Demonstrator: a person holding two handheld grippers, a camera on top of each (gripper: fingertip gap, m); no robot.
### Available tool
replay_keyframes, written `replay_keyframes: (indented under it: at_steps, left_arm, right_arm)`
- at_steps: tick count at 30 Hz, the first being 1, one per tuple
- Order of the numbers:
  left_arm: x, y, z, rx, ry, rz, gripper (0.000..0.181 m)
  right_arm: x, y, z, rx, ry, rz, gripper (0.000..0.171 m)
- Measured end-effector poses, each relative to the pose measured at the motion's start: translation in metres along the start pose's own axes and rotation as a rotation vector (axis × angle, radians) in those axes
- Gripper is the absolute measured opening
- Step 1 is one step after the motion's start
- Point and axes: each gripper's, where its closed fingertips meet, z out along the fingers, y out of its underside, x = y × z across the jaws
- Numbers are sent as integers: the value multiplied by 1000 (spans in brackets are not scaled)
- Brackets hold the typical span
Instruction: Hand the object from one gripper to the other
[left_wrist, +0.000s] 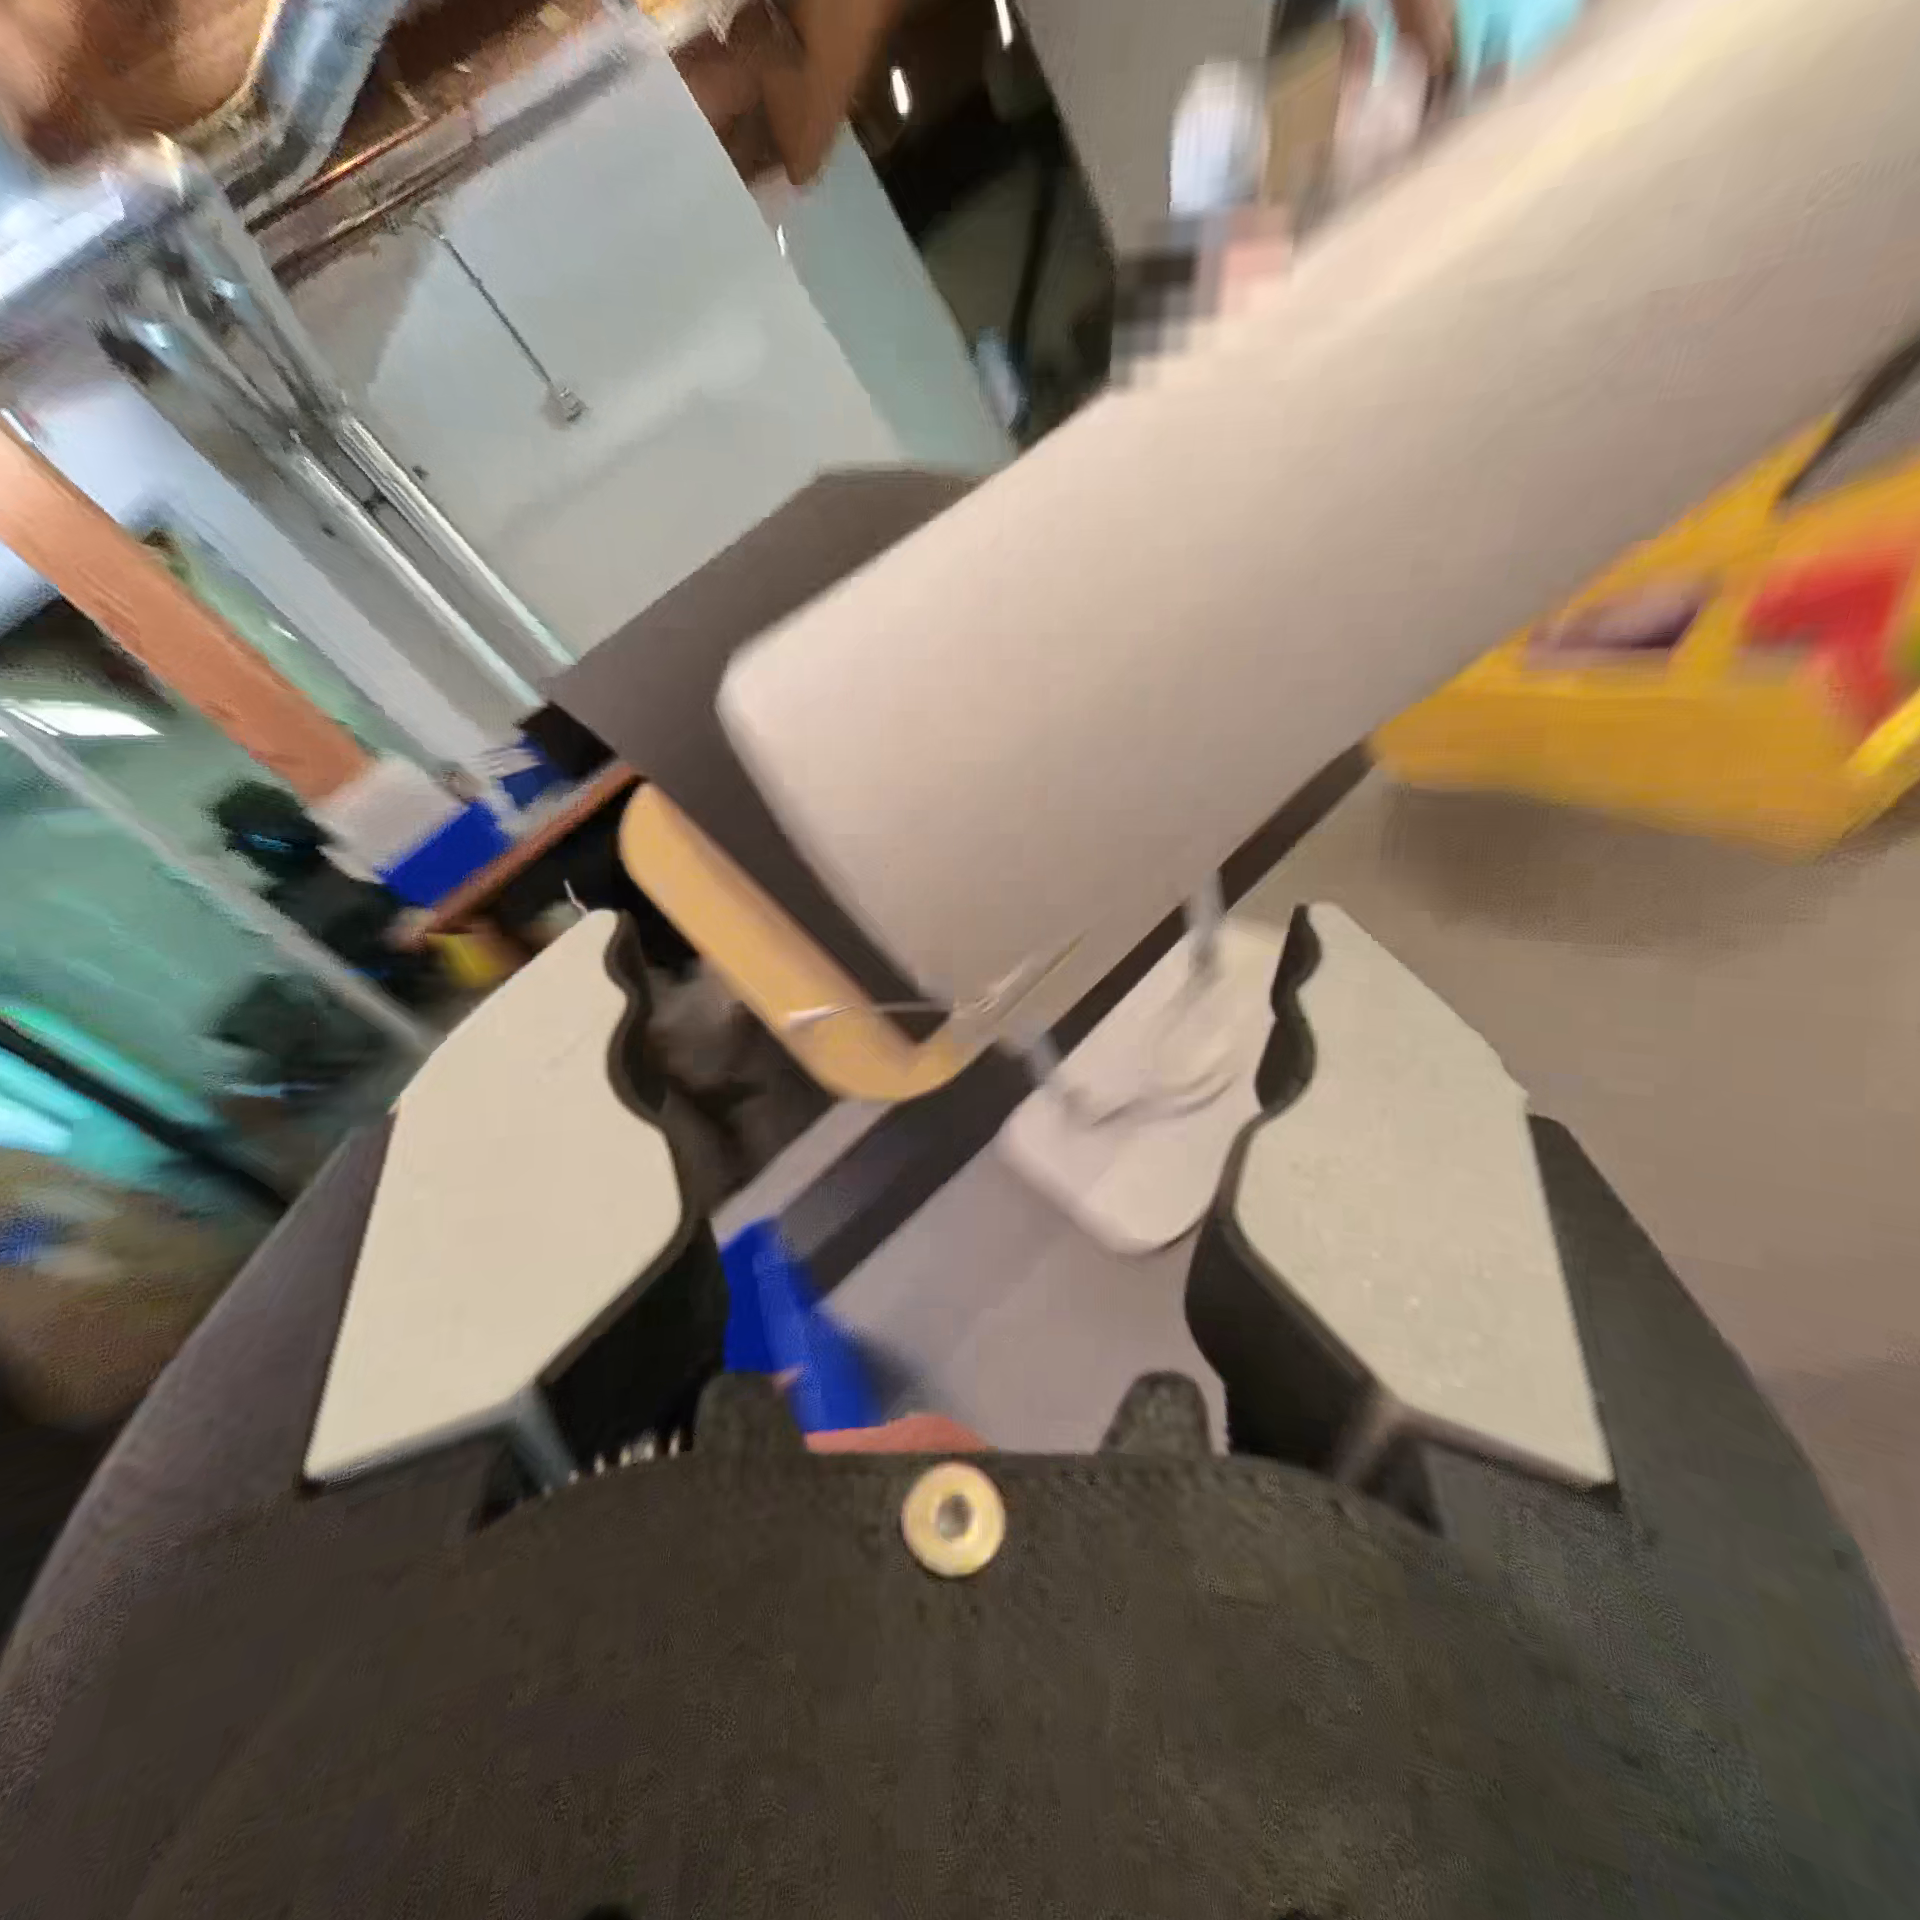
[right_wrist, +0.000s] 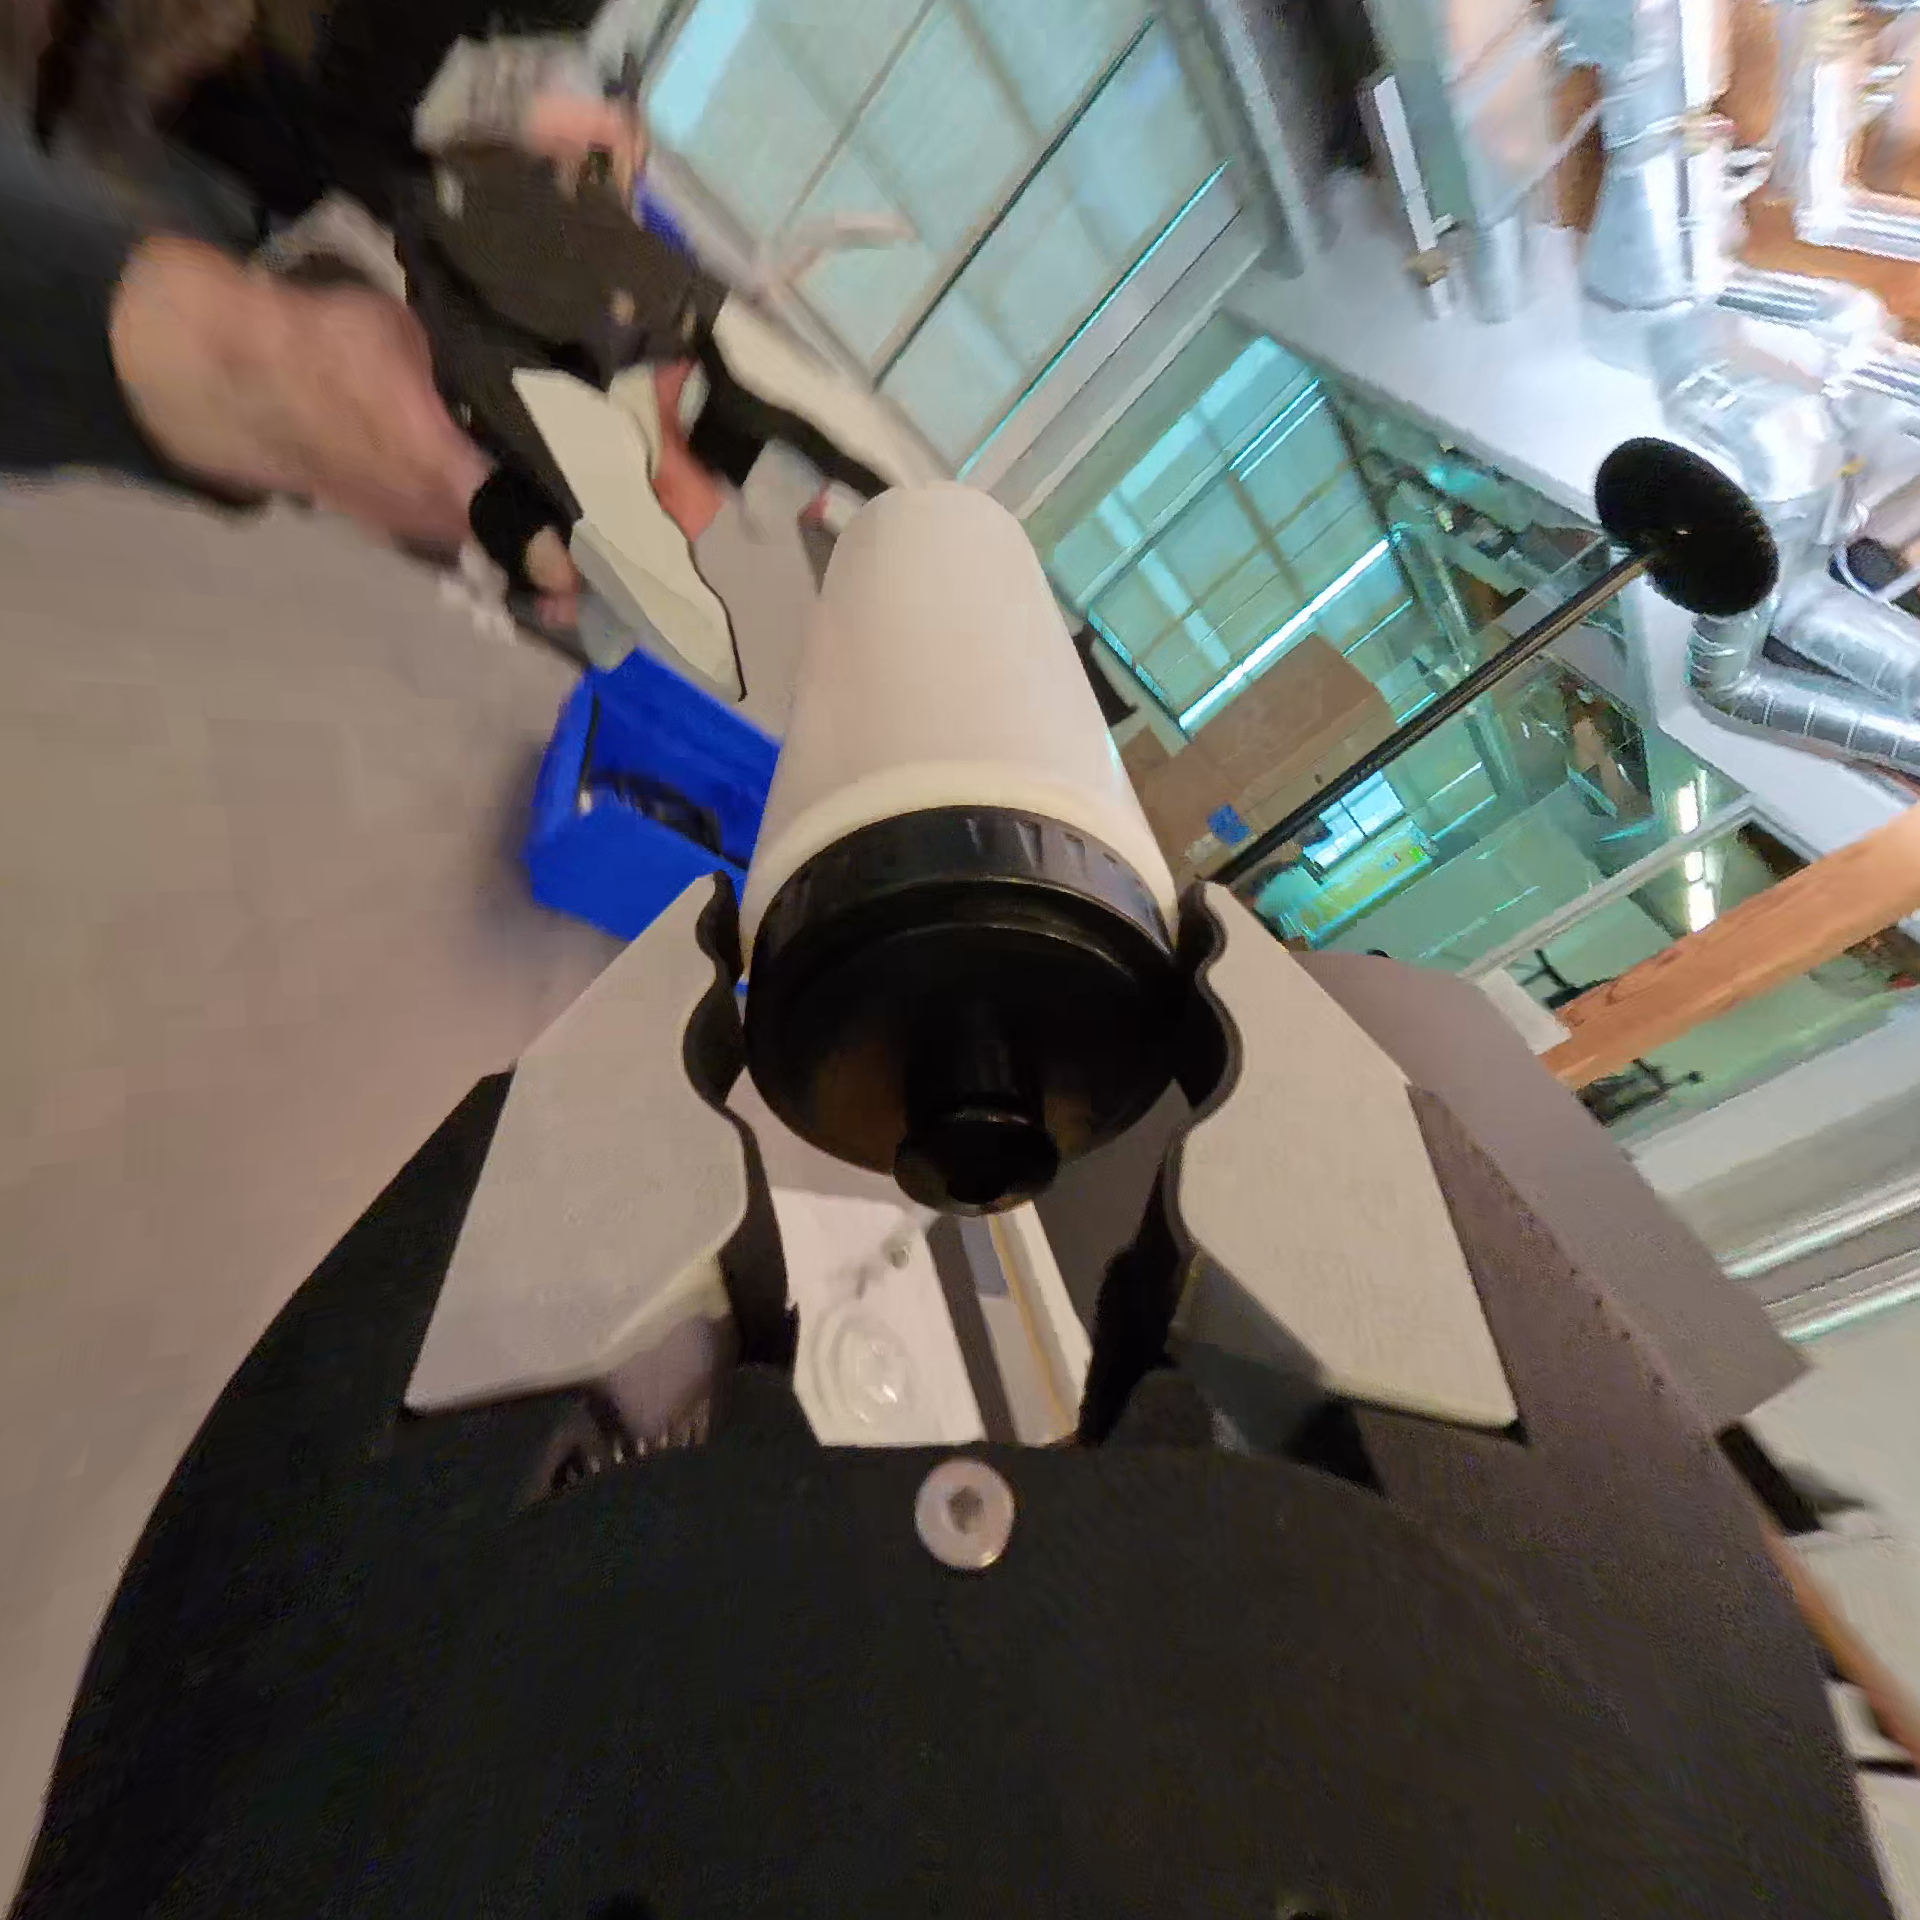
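Bottle (right_wrist: 935, 707) lengthwise along right tool (right_wrist: 961, 971)

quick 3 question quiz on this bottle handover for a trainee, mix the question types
1. True or false: the right claw grips the white bottle at its black cap.
2. Which claw is open and empty? A left, B right.
3. Fill in: past the bottle sits a ___ bin.

Key: 1 true. 2 A, the left claw holds nothing; the bottle's far end is just ahead of it. 3 blue.
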Motion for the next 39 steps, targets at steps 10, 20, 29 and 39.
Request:
replay_keyframes:
  at_steps: [10, 20, 29, 39]
  left_arm:
    - [65, -46, 21, 528, 530, -881, 130]
    - [114, -58, 52, 488, 615, -822, 106]
    - [114, -29, 65, 236, 521, -487, 100]
    - [149, 8, 80, -113, 561, -5, 100]
  right_arm:
    - [-13, 15, -18, 526, -19, 758, 82]
    - [-59, 49, 4, 642, -110, 1036, 82]
    - [-35, 75, -24, 362, 14, 829, 107]
    - [-19, -8, 8, 10, -261, 336, 117]
